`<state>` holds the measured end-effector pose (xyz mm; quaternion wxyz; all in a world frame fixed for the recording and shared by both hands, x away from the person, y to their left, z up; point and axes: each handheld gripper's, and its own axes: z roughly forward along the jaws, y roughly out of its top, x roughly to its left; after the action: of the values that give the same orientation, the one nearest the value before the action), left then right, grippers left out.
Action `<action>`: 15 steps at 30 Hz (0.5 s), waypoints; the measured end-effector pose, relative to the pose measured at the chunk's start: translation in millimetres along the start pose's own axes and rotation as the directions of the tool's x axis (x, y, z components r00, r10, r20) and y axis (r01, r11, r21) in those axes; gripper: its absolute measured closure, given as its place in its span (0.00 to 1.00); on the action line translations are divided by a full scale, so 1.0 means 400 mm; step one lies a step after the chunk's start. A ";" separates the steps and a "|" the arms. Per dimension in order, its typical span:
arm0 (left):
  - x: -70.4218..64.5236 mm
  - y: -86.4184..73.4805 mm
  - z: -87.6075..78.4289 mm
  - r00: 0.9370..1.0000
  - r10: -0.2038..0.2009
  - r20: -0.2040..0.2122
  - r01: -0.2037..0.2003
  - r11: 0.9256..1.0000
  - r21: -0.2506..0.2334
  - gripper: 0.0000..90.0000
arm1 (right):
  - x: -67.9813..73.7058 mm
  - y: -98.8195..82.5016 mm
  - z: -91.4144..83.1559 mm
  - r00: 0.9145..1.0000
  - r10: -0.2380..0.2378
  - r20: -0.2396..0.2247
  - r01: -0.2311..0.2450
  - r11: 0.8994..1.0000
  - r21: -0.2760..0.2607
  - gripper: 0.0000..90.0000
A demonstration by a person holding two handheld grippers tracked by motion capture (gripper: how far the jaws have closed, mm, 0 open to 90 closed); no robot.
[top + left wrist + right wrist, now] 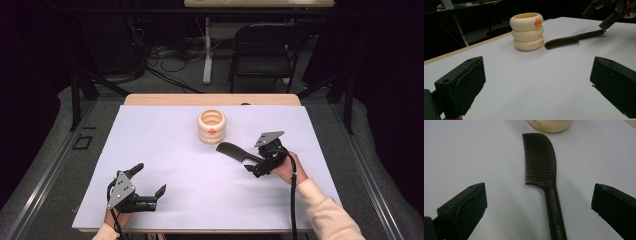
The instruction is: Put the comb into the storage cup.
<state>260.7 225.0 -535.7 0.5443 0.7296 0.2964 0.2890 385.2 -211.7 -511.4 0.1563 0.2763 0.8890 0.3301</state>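
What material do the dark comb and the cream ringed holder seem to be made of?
Comb: probably hard plastic, dark brown-black with a dull sheen; the fine even teeth and printed handle lettering look moulded. Ringed holder: smooth cream body with soft highlights on its three rounded rings, likely plastic or glazed ceramic; the look leaves it open.

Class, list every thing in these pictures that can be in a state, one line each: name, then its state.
comb: lying flat on the white table cover, teeth end near the holder, handle between the right gripper's open jaws, not clamped.
cream ringed holder: upright, open at the top.
right gripper: open, over the comb's handle.
left gripper: open, holding nothing.
folding chair: unfolded, standing beyond the table.
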 end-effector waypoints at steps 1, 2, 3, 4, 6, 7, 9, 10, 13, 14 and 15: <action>0.001 0.000 0.000 1.000 0.000 -0.001 0.000 1.000 0.001 0.00 | -0.001 0.001 0.003 1.000 0.000 0.002 0.000 1.000 0.006 0.00; 0.001 -0.001 0.000 1.000 -0.003 -0.001 0.003 1.000 0.000 0.00 | -0.002 0.002 0.004 1.000 -0.005 0.007 0.005 1.000 0.015 0.00; 0.001 -0.001 0.000 1.000 -0.003 -0.001 0.003 1.000 0.001 0.00 | -0.004 0.004 0.006 1.000 -0.010 0.005 0.010 1.000 0.024 0.00; 0.001 -0.001 0.000 1.000 -0.005 0.001 0.005 1.000 0.002 0.00 | -0.003 0.004 0.007 1.000 -0.010 0.009 0.010 1.000 0.026 0.00; 0.001 -0.001 0.001 1.000 -0.004 0.003 0.004 1.000 0.004 0.00 | -0.005 0.008 0.009 1.000 -0.016 0.012 0.015 0.999 0.041 0.00; 0.000 -0.001 0.002 1.000 -0.005 0.003 0.005 1.000 0.005 0.00 | -0.007 0.013 0.012 1.000 -0.019 0.010 0.019 0.998 0.057 0.00; 0.001 -0.001 0.002 1.000 -0.008 0.001 0.008 1.000 0.004 0.00 | -0.009 0.015 0.014 1.000 -0.029 0.008 0.029 0.997 0.065 0.00; 0.002 -0.001 0.002 1.000 -0.006 0.002 0.006 1.000 0.005 0.00 | -0.009 0.018 0.017 1.000 -0.027 0.007 0.026 0.997 0.072 0.00; 0.002 -0.002 0.002 1.000 -0.008 0.000 0.008 1.000 0.005 0.00 | -0.016 0.026 0.027 1.000 -0.031 0.003 0.031 0.995 0.100 0.00; 0.001 -0.001 0.002 1.000 -0.008 0.000 0.008 1.000 0.005 0.00 | -0.018 0.028 0.032 0.999 -0.036 0.001 0.036 0.994 0.105 0.00; 0.002 -0.001 0.002 1.000 -0.006 0.000 0.006 1.000 0.004 0.00 | -0.019 0.031 0.035 1.000 -0.031 0.000 0.031 0.993 0.113 0.00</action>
<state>261.6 225.3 -536.3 0.5436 0.7300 0.2991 0.2867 402.4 -201.5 -512.5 0.1461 0.2709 0.9103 0.2766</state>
